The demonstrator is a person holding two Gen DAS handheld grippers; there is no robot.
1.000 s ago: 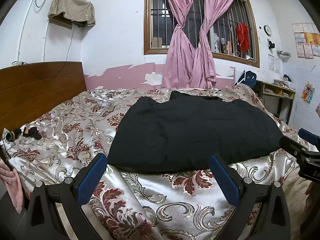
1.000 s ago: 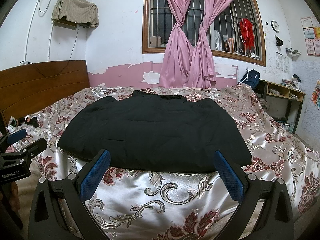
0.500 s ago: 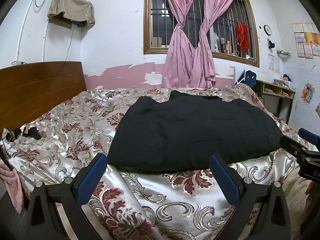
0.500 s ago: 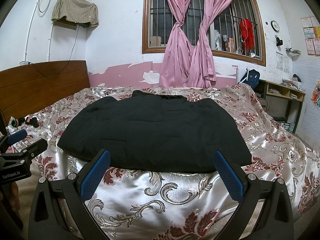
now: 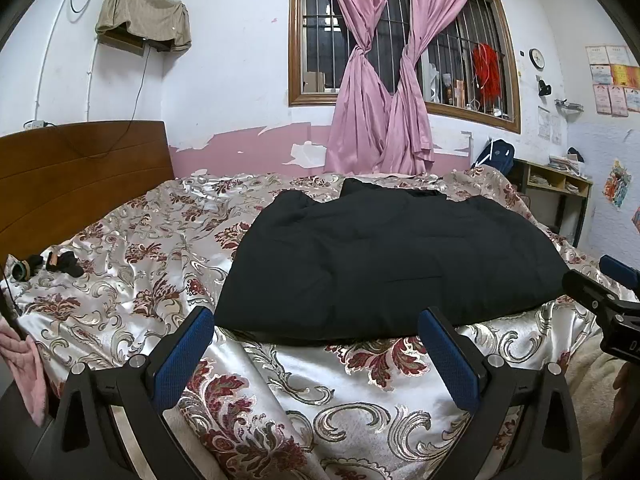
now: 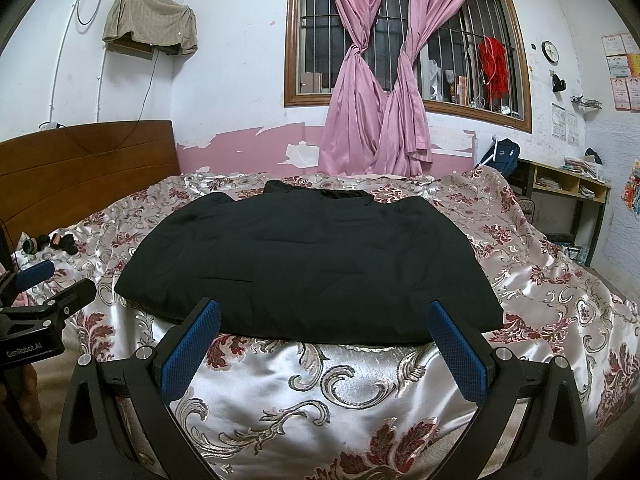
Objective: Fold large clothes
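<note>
Black garment [image 5: 384,264] spread flat mid-bed, hem at near edge of floral bedspread [image 5: 132,280]. Left gripper [image 5: 316,344] — jaws apart, empty, short of hem. Right gripper [image 6: 324,336] — jaws apart, empty, alongside.

Small dark items [image 5: 60,263] near headboard [image 5: 72,176] too small to identify.

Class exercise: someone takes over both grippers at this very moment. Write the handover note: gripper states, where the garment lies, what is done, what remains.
Left gripper: open, empty, short of the bed's near edge.
Right gripper: open, empty, beside it, same height.
Black garment: lies flat on the floral bedspread, near hem toward you, collar toward the window; neither gripper touches it.
Done: it is laid flat; whether any fold has been made is unclear.
Left: grip the hem corners, then fold.
</note>
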